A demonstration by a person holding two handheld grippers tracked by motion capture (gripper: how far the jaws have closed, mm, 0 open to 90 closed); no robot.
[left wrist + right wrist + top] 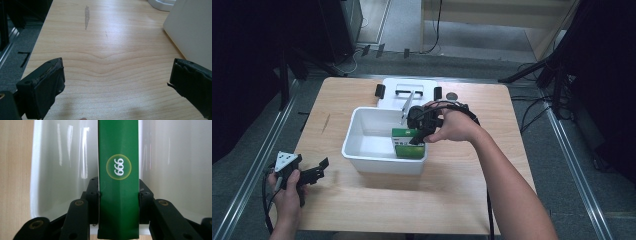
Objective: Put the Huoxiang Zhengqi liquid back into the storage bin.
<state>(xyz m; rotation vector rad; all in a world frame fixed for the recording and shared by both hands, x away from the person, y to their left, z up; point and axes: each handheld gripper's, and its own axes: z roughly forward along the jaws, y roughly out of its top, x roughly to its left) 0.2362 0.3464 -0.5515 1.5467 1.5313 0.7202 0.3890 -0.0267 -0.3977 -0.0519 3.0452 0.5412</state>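
Already the green box [409, 142] is inside the white tub [362, 155], or very nearly: from the high view it stands at the tub's near right corner, its upper face pale green and its lower front a darker green. The right gripper [419, 131] has it from above, the person's hand bent over the tub's right rim. In the right gripper view the box [118, 185] runs up the middle of the picture as a narrow green panel with a round yellow-ringed mark reading 999 or 666, depending on which way up it is. The jaws are closed against its two sides, and the glossy white wall of the tub [172, 165] is behind and on both sides. Whether the box's bottom edge touches the tub floor I cannot tell; the gripper hides that.

So I judge the carrying part done and the placing part nearly done. What is left, as I read it, is to let the box settle, part the jaws and lift the hand out without dragging the box over.

The left gripper [304, 172] takes no part. It rests low at the near left corner of the bench [462, 190], well apart from the tub, with its jaws spread wide over bare wood and nothing between them. Behind the tub, a white stand [409, 87] with a handle sits at the far edge, untouched.
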